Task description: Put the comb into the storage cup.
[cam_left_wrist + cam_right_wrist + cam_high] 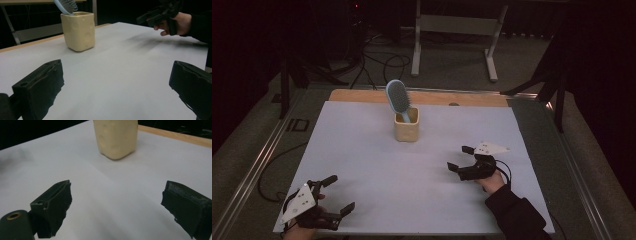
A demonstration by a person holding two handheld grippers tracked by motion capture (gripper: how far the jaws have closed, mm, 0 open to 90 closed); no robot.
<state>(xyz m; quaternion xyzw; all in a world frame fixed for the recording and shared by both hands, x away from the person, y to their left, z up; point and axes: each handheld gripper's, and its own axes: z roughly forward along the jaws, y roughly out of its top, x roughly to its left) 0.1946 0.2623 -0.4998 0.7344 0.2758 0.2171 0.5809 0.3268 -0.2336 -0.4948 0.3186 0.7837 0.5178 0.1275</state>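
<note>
Brush [398,98] stands upright in cup [406,126], ahead-left of right tool [458,158], the nearer; both tools [339,194] gape empty.

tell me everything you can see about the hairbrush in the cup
The hairbrush is pale blue, looks plastic, with an oval head and a dark bristle pad. It stands handle-down in the cream square cup, head up and tilted toward the far left, leaning on the cup's rim. The handle's lower end is hidden inside. The cup sits on the white sheet near the table's far edge. Nothing else touches the brush.
</note>
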